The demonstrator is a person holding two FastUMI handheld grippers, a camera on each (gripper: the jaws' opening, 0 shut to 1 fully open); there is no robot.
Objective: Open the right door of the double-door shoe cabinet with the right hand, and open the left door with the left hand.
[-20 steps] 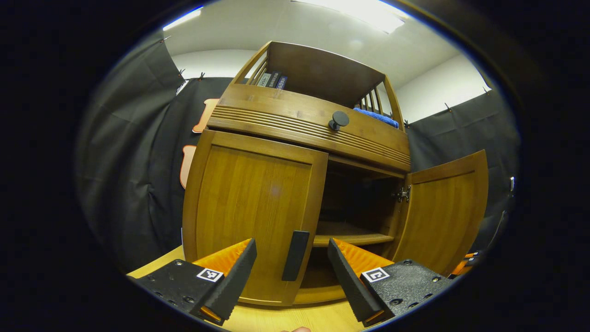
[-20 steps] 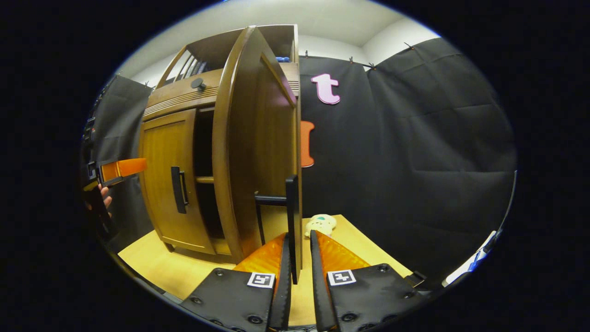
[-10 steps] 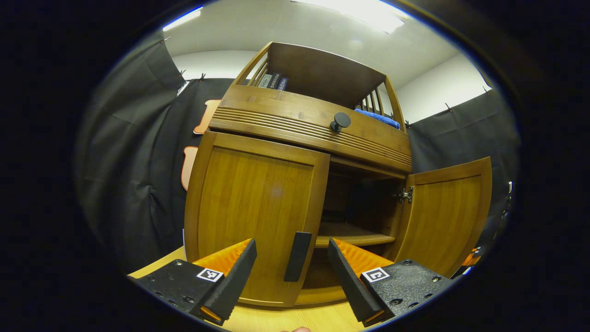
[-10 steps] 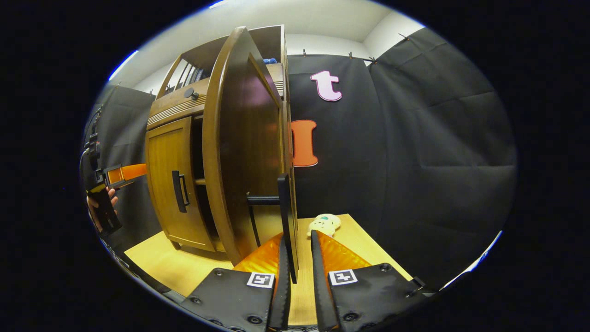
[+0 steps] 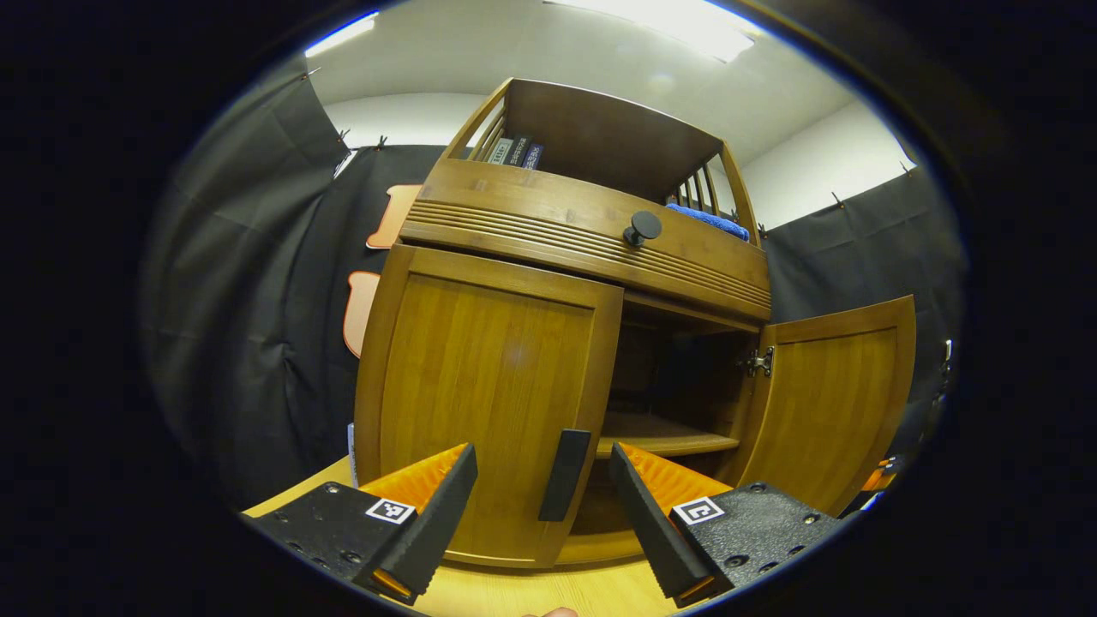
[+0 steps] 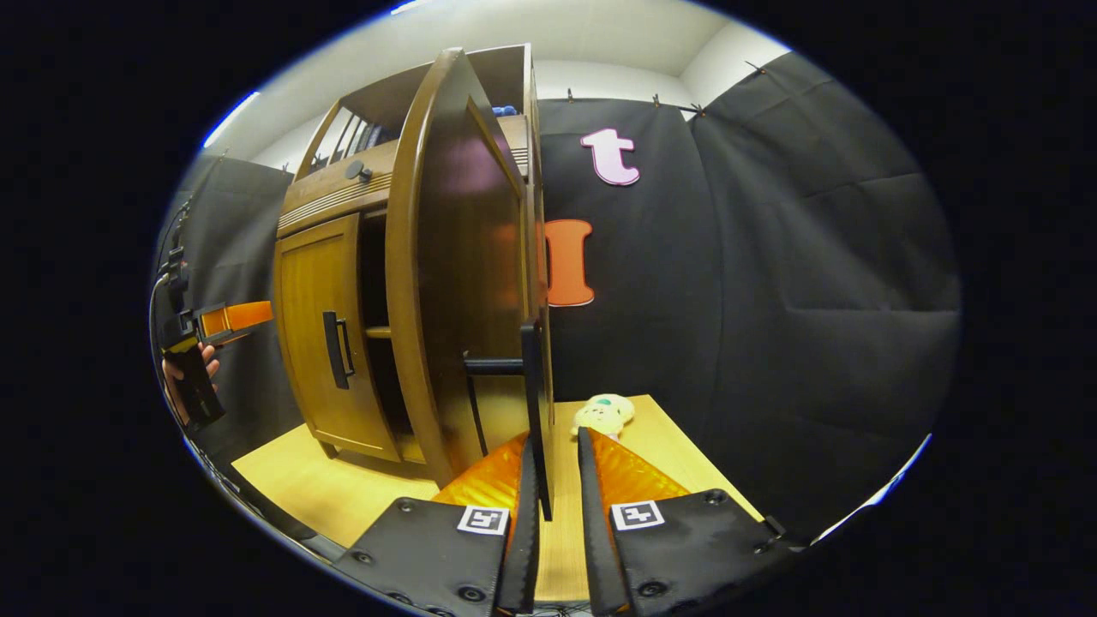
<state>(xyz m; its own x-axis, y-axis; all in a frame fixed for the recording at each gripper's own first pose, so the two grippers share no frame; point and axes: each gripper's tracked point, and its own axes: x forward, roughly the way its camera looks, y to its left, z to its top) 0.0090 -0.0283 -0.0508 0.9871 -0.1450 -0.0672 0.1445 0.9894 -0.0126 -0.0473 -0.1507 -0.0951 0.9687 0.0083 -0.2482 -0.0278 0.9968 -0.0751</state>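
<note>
While the left door point(image 5: 480, 411) of the shoe cabinet point(image 5: 591, 231) is shut flat against the frame, the left gripper point(image 5: 544, 523) hangs in front of it with its jaws spread wide, one finger on each side of the dark handle point(image 5: 564, 463) and neither touching it. To the right of that door the cabinet's inside lies open, a shelf point(image 5: 664, 444) crossing it, and farther right the right door point(image 5: 827, 403) stands swung out on its hinge point(image 5: 758, 362). In the right gripper view that door point(image 6: 458, 266) is seen nearly edge-on, and the right gripper point(image 6: 555, 523) has its jaws nearly together around the door's handle point(image 6: 533, 411); whether both fingers press on it I cannot tell. A small plush toy point(image 6: 604, 414) lies near the far edge of the wooden table point(image 6: 343, 488), just right of the open door.
</note>
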